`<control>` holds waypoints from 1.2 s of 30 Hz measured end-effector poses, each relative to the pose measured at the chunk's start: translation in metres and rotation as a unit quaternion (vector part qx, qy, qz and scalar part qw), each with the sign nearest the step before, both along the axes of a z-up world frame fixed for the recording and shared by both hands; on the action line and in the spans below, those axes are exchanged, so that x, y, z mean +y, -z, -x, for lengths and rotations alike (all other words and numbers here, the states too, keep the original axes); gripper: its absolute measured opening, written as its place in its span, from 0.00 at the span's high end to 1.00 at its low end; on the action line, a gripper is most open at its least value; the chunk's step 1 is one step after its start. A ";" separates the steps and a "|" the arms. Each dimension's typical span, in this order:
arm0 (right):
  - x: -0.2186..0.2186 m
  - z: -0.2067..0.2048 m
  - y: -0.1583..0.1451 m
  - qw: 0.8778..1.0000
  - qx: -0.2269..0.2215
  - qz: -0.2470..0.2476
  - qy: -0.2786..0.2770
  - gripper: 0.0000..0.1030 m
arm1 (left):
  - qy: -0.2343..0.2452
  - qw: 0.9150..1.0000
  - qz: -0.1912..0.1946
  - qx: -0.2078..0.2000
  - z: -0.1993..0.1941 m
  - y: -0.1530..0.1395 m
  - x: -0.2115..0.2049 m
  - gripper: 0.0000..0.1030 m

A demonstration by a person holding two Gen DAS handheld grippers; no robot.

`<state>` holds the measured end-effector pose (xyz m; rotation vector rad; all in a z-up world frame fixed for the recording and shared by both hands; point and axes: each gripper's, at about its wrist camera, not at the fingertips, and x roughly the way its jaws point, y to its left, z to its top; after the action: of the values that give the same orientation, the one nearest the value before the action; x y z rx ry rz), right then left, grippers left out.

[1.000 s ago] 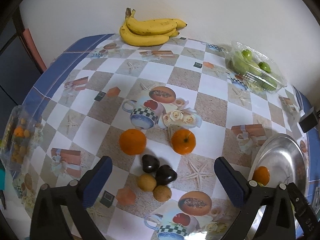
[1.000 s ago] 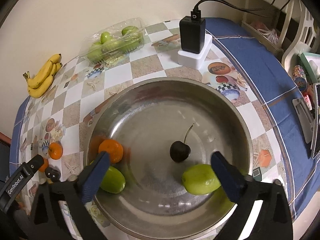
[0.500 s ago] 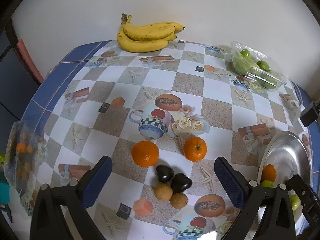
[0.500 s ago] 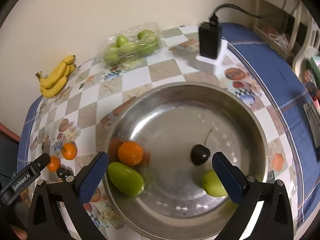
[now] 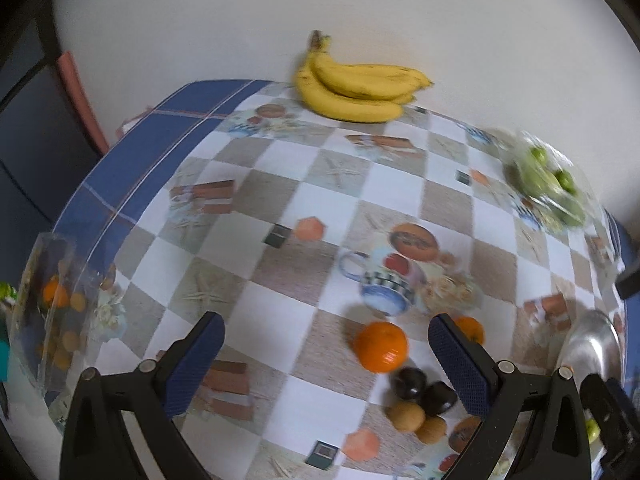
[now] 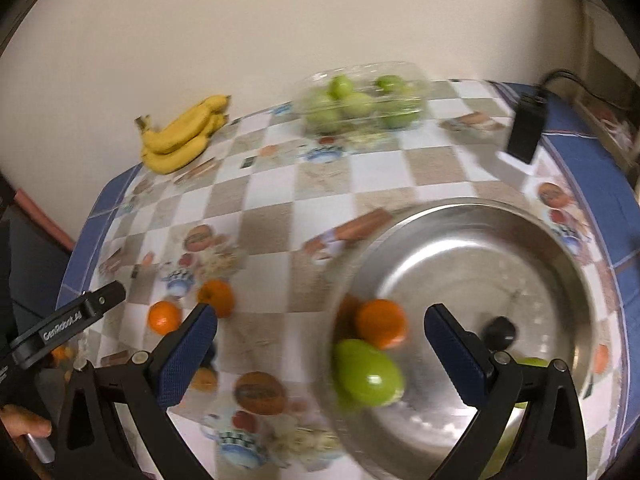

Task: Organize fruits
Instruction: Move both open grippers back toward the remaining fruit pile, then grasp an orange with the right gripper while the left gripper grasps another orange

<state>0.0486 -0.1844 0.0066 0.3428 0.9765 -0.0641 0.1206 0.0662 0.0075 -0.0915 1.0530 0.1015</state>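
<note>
A metal bowl at the lower right of the right view holds an orange, a green oval fruit touching it just below, a dark cherry with a stem, and another green fruit partly hidden. In the left view two oranges lie on the counter at lower right, with two dark fruits and two small brown round ones clustered below. A banana bunch lies at top centre, and a clear box of green fruits at right.
</note>
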 end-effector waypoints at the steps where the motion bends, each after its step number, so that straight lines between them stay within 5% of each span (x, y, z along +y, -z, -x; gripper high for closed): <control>1: 0.006 -0.003 0.000 1.000 -0.001 0.000 -0.007 0.00 | -0.009 1.000 0.002 -0.001 -0.001 0.000 0.006 0.00; 6: 0.032 -0.020 0.012 0.999 0.013 -0.021 -0.039 0.00 | -0.051 0.998 0.021 0.000 -0.006 0.007 0.031 0.00; 16: 0.073 -0.053 0.031 0.997 0.033 -0.022 -0.070 0.02 | -0.046 0.998 0.040 0.020 -0.019 0.029 0.033 0.00; 31: 0.097 -0.077 0.059 0.993 0.065 -0.007 -0.094 0.35 | -0.025 0.998 0.052 0.016 -0.027 0.034 0.027 0.00; 36: 0.098 -0.080 0.064 0.993 0.071 -0.013 -0.096 0.54 | -0.008 0.999 0.047 0.019 -0.027 0.034 0.017 0.00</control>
<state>0.1291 -0.0860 -0.0572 0.2697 1.1472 0.1014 0.1474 0.0836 -0.0265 -0.1835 1.0956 0.0692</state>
